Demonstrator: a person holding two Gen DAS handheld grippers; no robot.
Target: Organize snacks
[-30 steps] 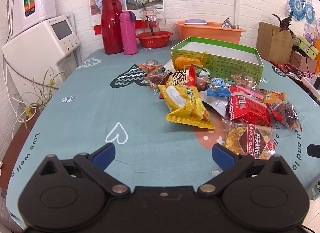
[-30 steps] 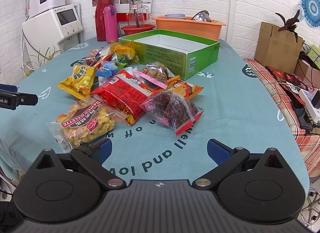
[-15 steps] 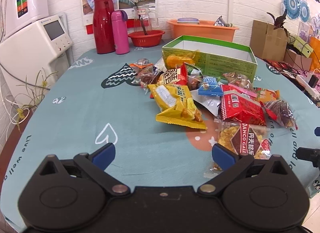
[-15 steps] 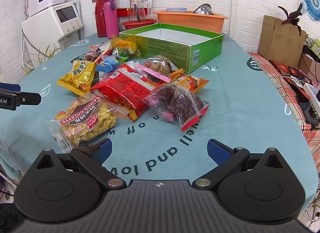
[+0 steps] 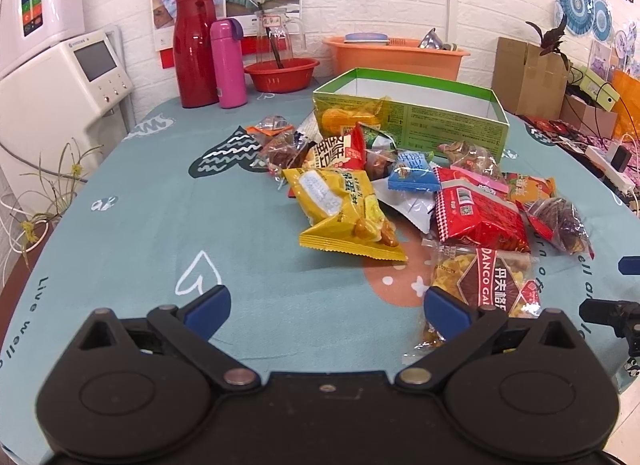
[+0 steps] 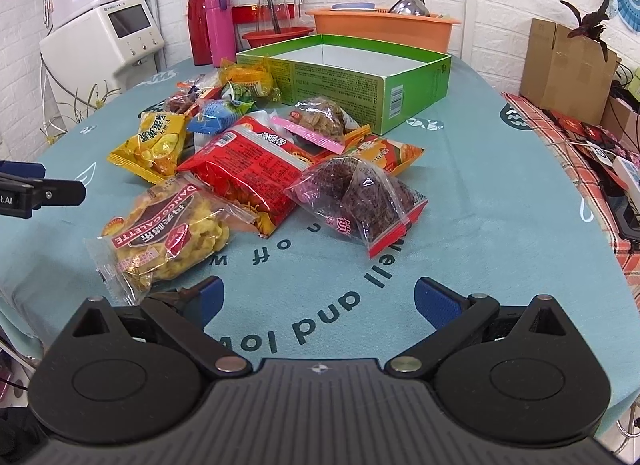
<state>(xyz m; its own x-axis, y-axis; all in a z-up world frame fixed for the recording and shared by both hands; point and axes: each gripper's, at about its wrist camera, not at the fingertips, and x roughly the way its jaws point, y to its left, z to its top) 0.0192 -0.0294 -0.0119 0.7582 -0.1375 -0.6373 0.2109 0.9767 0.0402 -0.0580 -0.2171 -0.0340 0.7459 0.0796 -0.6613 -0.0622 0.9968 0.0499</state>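
Note:
A pile of snack bags lies mid-table before an empty green box [image 5: 416, 113] [image 6: 348, 73]. It holds a yellow bag [image 5: 344, 213] [image 6: 154, 143], a red bag [image 5: 478, 211] [image 6: 244, 169], a clear Danco Galette bag [image 5: 484, 285] [image 6: 168, 233], a dark dried-fruit bag [image 6: 360, 201] [image 5: 560, 221] and a blue packet [image 5: 414, 173]. My left gripper [image 5: 326, 305] is open and empty above the cloth, the pile ahead to its right. My right gripper [image 6: 318, 299] is open and empty, the dried-fruit bag just ahead.
At the table's back stand a red thermos [image 5: 194, 51], a pink bottle [image 5: 228, 61], a red bowl [image 5: 282, 73] and an orange tub [image 5: 396, 55]. A white machine [image 5: 60, 93] stands left. Cardboard boxes [image 6: 568, 65] stand off the table's right edge.
Both grippers have edged forward toward the pile, so the snacks look slightly nearer. Jaws stay open. Nothing on the table has moved.

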